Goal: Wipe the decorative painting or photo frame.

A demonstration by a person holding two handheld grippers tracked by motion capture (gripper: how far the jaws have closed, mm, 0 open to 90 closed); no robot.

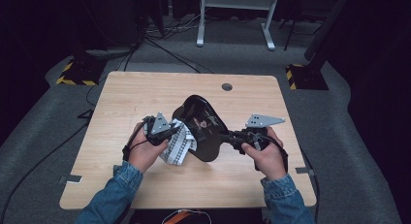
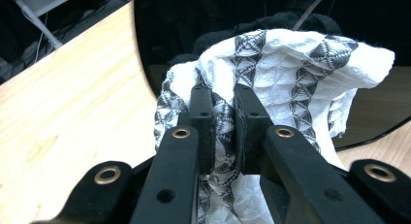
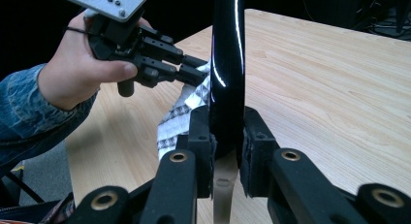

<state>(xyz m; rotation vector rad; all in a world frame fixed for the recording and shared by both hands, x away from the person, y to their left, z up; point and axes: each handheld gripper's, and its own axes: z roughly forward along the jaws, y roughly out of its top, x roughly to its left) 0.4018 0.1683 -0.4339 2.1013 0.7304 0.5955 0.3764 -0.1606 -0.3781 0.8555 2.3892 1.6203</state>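
A glossy black plate (image 1: 202,126) is held tilted up on edge over the middle of the table. My right gripper (image 1: 227,138) is shut on its right rim; in the right gripper view the plate's edge (image 3: 227,69) stands between the pads (image 3: 199,136). My left gripper (image 1: 172,132) is shut on a white cloth with black patterned stripes (image 1: 179,144), pressed against the plate's left face. In the left gripper view the cloth (image 2: 291,78) bunches around the jaws and the plate (image 2: 165,35) lies dark behind it.
The light wooden table (image 1: 145,93) has a round cable hole (image 1: 227,87) near its far edge. White desk legs (image 1: 267,30) and cables lie on the grey floor beyond. Dark stand bases with yellow-black tape (image 1: 77,73) flank the far corners.
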